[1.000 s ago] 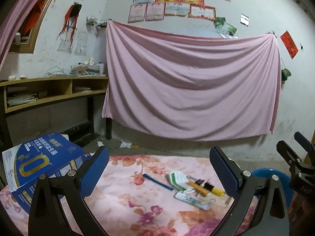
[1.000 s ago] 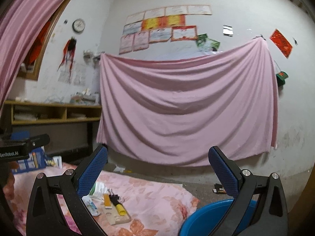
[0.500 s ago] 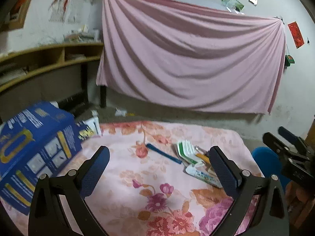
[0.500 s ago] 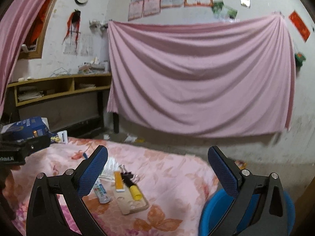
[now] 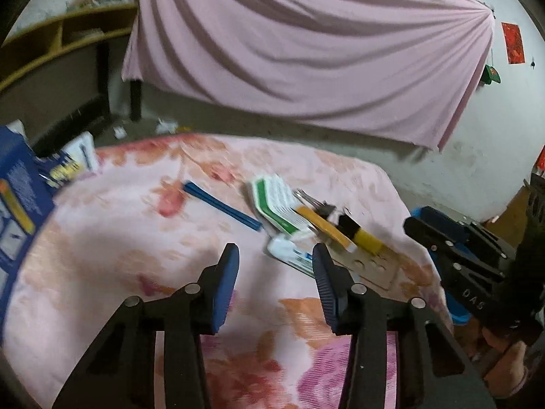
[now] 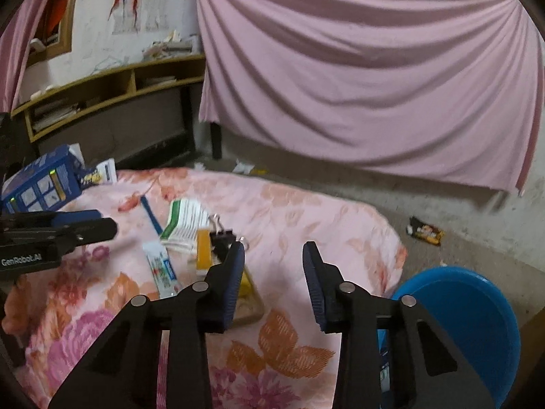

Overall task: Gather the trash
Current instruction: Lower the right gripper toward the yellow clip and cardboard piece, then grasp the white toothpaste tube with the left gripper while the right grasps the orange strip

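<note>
1. Both tools are found over a table covered with a floral cloth (image 5: 102,272). The left gripper (image 5: 276,255) is seen with its jaws closing, roughly a third apart, and nothing but bare cloth lies between them. The right gripper (image 6: 274,252) is likewise closing, somewhat narrower, with nothing gripped.

2. The trash is found in one loose cluster toward the far right part of the tabletop, as seen from the left wrist. It comprises a green-and-white paper packet (image 5: 277,206), a blue strip (image 5: 221,206) to its left, a white tube (image 5: 293,255), an orange stick (image 5: 323,226), a yellow marker with a black cap (image 5: 361,235), black binder clips (image 6: 221,238) and a brown card (image 5: 371,267) beneath the marker.

3. Progress is judged to be nil or very early: no item is held, and every listed item lies on the cloth. Whether anything has been dropped into the blue bin (image 6: 477,306) cannot be told, as its inside is not clearly shown. All pickups appear to be outstanding.

4. The blue bin is shown plainly only in the right wrist view, just off the near right edge of the table; in the left wrist view it is mostly hidden behind the other tool. A dark wrapper (image 6: 425,233) on the floor beyond the table is recorded in the right view alone.

5. A blue carton (image 5: 20,197) at the left edge of the tabletop is seen in both views, larger in the left one.
</note>
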`<state>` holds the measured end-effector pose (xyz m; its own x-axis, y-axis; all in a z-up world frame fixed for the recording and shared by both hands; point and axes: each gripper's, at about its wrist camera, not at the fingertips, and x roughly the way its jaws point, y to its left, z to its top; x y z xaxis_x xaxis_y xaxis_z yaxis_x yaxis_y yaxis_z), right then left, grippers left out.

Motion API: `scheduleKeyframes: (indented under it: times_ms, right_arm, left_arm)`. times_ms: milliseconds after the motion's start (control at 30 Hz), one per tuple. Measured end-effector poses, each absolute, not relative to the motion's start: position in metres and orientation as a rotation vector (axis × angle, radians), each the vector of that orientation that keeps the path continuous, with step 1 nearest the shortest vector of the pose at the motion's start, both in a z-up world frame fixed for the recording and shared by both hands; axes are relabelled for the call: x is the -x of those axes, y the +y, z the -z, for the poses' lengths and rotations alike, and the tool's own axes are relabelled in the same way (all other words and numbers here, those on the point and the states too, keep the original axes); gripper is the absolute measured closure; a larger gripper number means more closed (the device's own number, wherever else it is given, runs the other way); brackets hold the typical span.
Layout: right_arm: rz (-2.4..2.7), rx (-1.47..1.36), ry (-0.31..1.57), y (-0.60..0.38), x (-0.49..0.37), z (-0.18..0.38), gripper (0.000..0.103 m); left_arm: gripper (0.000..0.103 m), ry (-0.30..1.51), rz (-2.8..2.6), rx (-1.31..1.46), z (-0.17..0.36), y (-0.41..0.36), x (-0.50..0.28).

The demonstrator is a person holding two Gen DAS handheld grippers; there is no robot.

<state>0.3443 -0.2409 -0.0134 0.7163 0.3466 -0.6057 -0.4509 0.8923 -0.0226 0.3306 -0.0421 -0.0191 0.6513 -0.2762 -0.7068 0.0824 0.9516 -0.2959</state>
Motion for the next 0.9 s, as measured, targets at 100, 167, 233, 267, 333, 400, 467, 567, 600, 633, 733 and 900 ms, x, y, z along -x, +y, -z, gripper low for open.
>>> scheduleKeyframes:
  times_ms: [100, 167, 233, 267, 333, 400, 467, 567, 600, 633, 733, 900]
  right_arm:
    - [-0.460, 0.170, 0.663, -0.240, -0.348, 0.017, 0.071]
    - [-0.464, 0.168, 0.675, -0.240, -0.351, 0.019, 0.071]
    - [-0.465, 0.169, 0.686, -0.240, -0.354, 0.021, 0.071]
    - [-0.465, 0.170, 0.689, -0.241, -0.355, 0.021, 0.071]
    - [-0.465, 0.170, 0.699, -0.241, -0.358, 0.023, 0.071]
    - [-0.468, 0.167, 0.709, -0.240, -0.361, 0.025, 0.071]
    - [-0.468, 0.163, 0.717, -0.241, -0.364, 0.026, 0.071]
    - [-0.468, 0.157, 0.725, -0.241, -0.366, 0.027, 0.071]
    - [-0.468, 0.156, 0.727, -0.241, -0.366, 0.028, 0.071]
    - [-0.469, 0.156, 0.728, -0.241, -0.366, 0.028, 0.071]
    - [-0.476, 0.158, 0.731, -0.239, -0.367, 0.027, 0.071]
    - [-0.520, 0.149, 0.747, -0.232, -0.368, 0.026, 0.071]
  left_arm:
    - [0.064, 0.889, 0.218, 0.273, 0.026, -0.049, -0.340]
    - [0.064, 0.919, 0.215, 0.285, 0.031, -0.053, -0.346]
    - [0.064, 0.934, 0.202, 0.276, 0.033, -0.058, -0.352]
    - [0.064, 0.941, 0.196, 0.270, 0.034, -0.060, -0.356]
    - [0.064, 0.958, 0.183, 0.254, 0.036, -0.066, -0.363]
    - [0.064, 0.974, 0.167, 0.212, 0.039, -0.074, -0.370]
    - [0.064, 0.984, 0.153, 0.155, 0.041, -0.083, -0.376]
    - [0.065, 0.989, 0.137, 0.079, 0.047, -0.096, -0.380]
    - [0.069, 0.989, 0.136, 0.066, 0.049, -0.098, -0.380]
    - [0.077, 0.990, 0.133, 0.061, 0.051, -0.099, -0.381]
    - [0.090, 0.992, 0.133, 0.068, 0.057, -0.093, -0.382]
    - [0.095, 0.990, 0.178, 0.067, 0.058, -0.077, -0.375]
